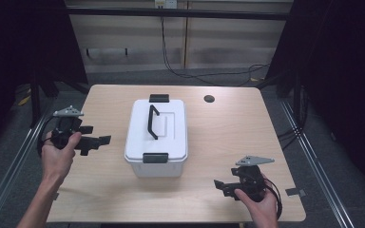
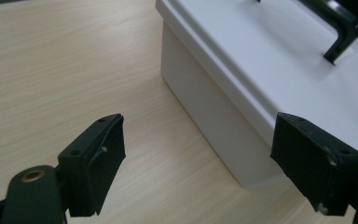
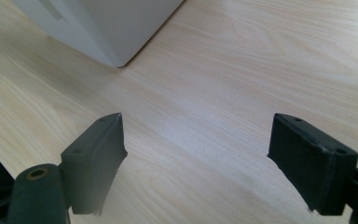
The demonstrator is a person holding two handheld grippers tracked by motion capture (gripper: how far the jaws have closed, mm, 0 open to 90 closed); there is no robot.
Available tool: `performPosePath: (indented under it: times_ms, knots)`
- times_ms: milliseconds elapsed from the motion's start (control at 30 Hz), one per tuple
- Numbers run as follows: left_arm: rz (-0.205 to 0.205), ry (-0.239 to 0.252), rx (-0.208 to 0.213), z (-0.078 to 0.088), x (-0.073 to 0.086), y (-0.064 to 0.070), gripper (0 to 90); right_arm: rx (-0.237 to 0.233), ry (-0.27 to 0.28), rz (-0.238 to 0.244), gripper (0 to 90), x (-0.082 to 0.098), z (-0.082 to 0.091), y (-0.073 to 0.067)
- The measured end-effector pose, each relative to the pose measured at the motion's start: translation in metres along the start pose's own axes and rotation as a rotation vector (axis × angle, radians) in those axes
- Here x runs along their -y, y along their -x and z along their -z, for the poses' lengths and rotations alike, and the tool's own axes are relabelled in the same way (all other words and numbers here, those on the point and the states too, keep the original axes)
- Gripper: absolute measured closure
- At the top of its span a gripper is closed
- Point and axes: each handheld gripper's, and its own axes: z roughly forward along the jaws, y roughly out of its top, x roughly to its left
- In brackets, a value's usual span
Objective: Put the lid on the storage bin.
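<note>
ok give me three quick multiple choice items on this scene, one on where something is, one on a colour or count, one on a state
1. Where does the white box stand on the table?
A. about the middle, between the two grippers
B. at the far right corner
C. hanging off the near edge

2. How many dark latches show on the box's lid in the high view?
A. none
B. two
C. four

3. How do the jaws of the left gripper stand?
A. shut on the handle
B. shut on nothing
C. open, holding nothing

Answers: 1 A, the box sits mid-table with the right gripper on its other side. 2 B, one latch at each short end. 3 C, the left gripper view shows a wide gap with bare table between the jaws.
</note>
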Motion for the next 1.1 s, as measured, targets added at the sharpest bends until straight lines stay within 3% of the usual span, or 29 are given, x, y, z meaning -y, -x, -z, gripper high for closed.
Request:
performPosePath:
  times_ms: [100,467,600,700,767,833,1000,1100]
  knots:
    - [-0.001,0.003,-0.020,0.000,0.015,-0.001,17.2,0.000,0.000,0.000,17.6,0.000,0.000,0.000]
    - [0.021,0.018,-0.027,0.012,0.058,-0.007,16.9,0.005,-0.004,-0.008,17.1,0.000,0.000,0.000]
    - [0.058,0.047,-0.014,0.013,0.074,-0.010,16.6,0.006,-0.005,-0.007,17.1,0.000,0.000,0.000]
    - [0.067,0.038,-0.025,0.012,0.086,-0.011,16.6,0.005,0.000,-0.002,17.1,0.000,0.000,0.000]
    - [0.097,0.024,-0.001,0.011,0.093,-0.011,16.6,0.006,0.001,0.000,17.1,0.001,0.000,0.000]
    - [0.120,-0.001,0.086,0.012,0.098,-0.011,16.6,0.008,0.005,-0.001,17.0,0.001,-0.001,0.000]
    - [0.055,-0.048,0.001,0.006,0.104,-0.006,16.6,0.003,-0.025,-0.013,16.2,0.001,-0.006,0.000]
    - [0.035,-0.072,0.007,0.001,0.104,-0.002,16.7,0.013,-0.044,-0.008,15.6,0.002,-0.009,0.001]
